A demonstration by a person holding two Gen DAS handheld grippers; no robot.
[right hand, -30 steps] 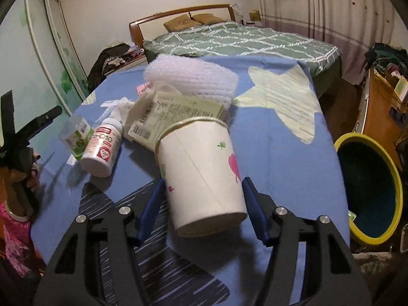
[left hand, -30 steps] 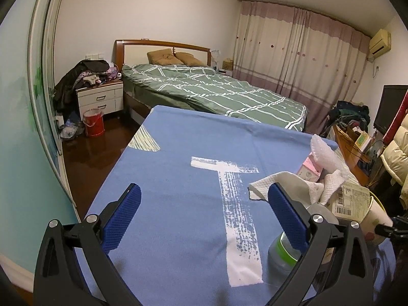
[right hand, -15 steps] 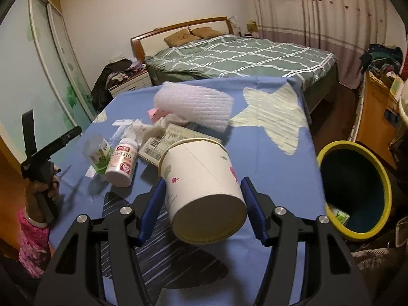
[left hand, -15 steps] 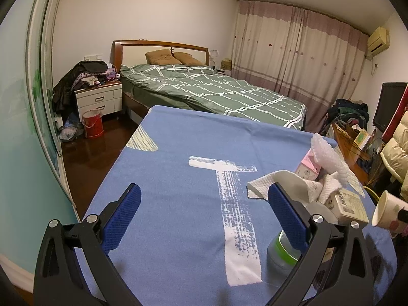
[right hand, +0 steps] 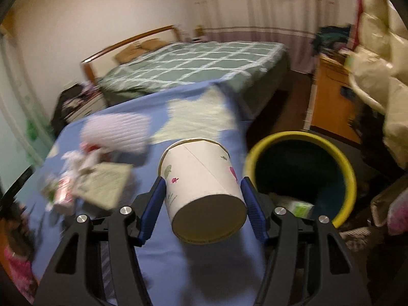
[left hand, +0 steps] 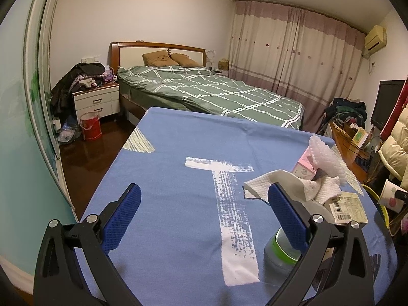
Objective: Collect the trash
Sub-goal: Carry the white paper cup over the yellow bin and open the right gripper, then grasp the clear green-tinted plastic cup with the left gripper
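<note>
- The right gripper clasps a paper cup tilted, off the table, just beside the yellow bin.
- The left gripper gapes empty over the blue tablecloth, well apart from the bin.

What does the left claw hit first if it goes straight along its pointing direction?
Likely the bare blue tablecloth: nothing lies between the open left claw fingers. The green-banded bottle sits off-line, behind its right finger.

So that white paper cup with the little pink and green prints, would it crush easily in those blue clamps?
Probably, if squeezed hard. The white paper cup looks thin-walled and seems empty, so likely very light. The right gripper clamps its lower body, yet the rim looks round, suggesting a gentle hold. Its tapered, smooth sides might let it slip out; tilted as it is, it looks steady.
</note>
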